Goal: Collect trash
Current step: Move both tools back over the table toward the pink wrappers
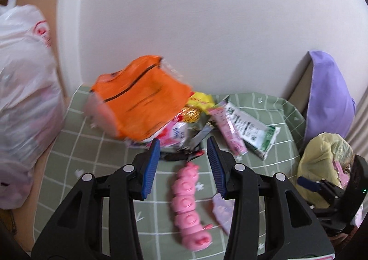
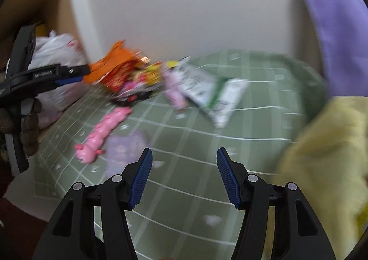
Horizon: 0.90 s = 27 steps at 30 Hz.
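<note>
The left gripper [image 1: 184,163] had its jaws apart with nothing in them, up above a pink toy [image 1: 189,209] on the green checked cloth [image 1: 76,144]. The right gripper [image 2: 184,177] was wide open and empty too, over bare cloth. Ahead, by the white wall [image 1: 207,29], lay the trash pile: an orange wrapper [image 1: 142,101], a white-and-green packet [image 1: 253,131]. A yellow bag [image 1: 322,163] sat to the right.

Tablecloth [image 1: 69,144]: wrapper pile [image 1: 147,98] at back by wall [image 1: 207,18]; toy caterpillar [image 1: 188,204] in front, under my left gripper [image 1: 184,158]; wipes pack [image 1: 253,128] to the right; plastic bag [image 1: 25,98] left, off table.
</note>
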Each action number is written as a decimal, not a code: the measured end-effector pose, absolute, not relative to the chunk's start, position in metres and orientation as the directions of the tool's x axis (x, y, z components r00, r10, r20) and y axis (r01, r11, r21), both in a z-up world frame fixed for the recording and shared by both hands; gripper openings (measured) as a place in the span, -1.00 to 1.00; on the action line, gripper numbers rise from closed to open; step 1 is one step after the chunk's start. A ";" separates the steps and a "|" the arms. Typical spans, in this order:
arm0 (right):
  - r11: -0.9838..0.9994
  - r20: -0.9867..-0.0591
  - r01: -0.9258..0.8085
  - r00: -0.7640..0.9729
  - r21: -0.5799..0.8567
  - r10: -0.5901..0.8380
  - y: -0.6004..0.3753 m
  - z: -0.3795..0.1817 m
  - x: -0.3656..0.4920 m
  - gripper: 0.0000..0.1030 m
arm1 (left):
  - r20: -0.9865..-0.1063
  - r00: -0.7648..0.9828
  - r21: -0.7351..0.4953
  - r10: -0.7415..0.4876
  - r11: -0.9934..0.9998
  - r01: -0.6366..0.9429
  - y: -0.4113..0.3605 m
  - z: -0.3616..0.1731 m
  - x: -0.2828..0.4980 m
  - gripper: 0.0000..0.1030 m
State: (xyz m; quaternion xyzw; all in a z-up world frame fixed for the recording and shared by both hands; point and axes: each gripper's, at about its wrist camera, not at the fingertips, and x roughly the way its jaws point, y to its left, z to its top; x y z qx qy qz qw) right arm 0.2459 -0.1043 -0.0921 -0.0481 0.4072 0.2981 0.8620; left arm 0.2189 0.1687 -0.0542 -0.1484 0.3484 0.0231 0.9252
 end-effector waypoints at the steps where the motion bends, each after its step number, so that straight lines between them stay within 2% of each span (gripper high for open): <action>1: 0.804 -0.736 -0.572 0.472 0.164 0.486 -0.094 -0.097 0.246 0.07 | -0.657 0.752 -0.257 -0.055 0.954 -0.154 0.172 -0.056 0.217 -0.22; 10: 0.726 -0.787 -0.647 0.312 0.235 0.533 -0.035 -0.138 0.248 0.03 | -0.682 0.731 -0.265 -0.020 0.938 -0.222 0.200 -0.065 0.198 -0.22; 11: 0.723 -0.790 -0.649 0.303 0.238 0.533 -0.032 -0.141 0.248 -0.15 | -0.684 0.730 -0.270 -0.020 0.935 -0.228 0.202 -0.066 0.196 -0.22; 12: 0.721 -0.796 -0.652 0.297 0.234 0.527 -0.029 -0.143 0.249 -0.20 | -0.685 0.729 -0.275 -0.020 0.933 -0.232 0.205 -0.068 0.194 -0.22; 13: 0.721 -0.797 -0.662 0.315 0.204 0.515 -0.025 -0.143 0.246 -0.63 | -0.685 0.728 -0.278 -0.021 0.932 -0.234 0.206 -0.069 0.193 -0.22; 14: 0.710 -0.802 -0.674 0.302 0.202 0.515 -0.022 -0.143 0.246 -0.74 | -0.687 0.726 -0.281 -0.024 0.930 -0.236 0.207 -0.070 0.192 -0.22; 21: 0.715 -0.758 -0.623 0.286 0.318 0.586 -0.043 -0.126 0.249 -0.88 | -0.680 0.730 -0.323 -0.064 0.921 -0.220 0.203 -0.074 0.191 -0.22; 27: 0.808 -0.746 -0.515 0.408 0.288 0.526 -0.091 -0.103 0.250 -0.89 | -0.671 0.727 -0.347 -0.148 0.929 -0.131 0.175 -0.077 0.202 -0.22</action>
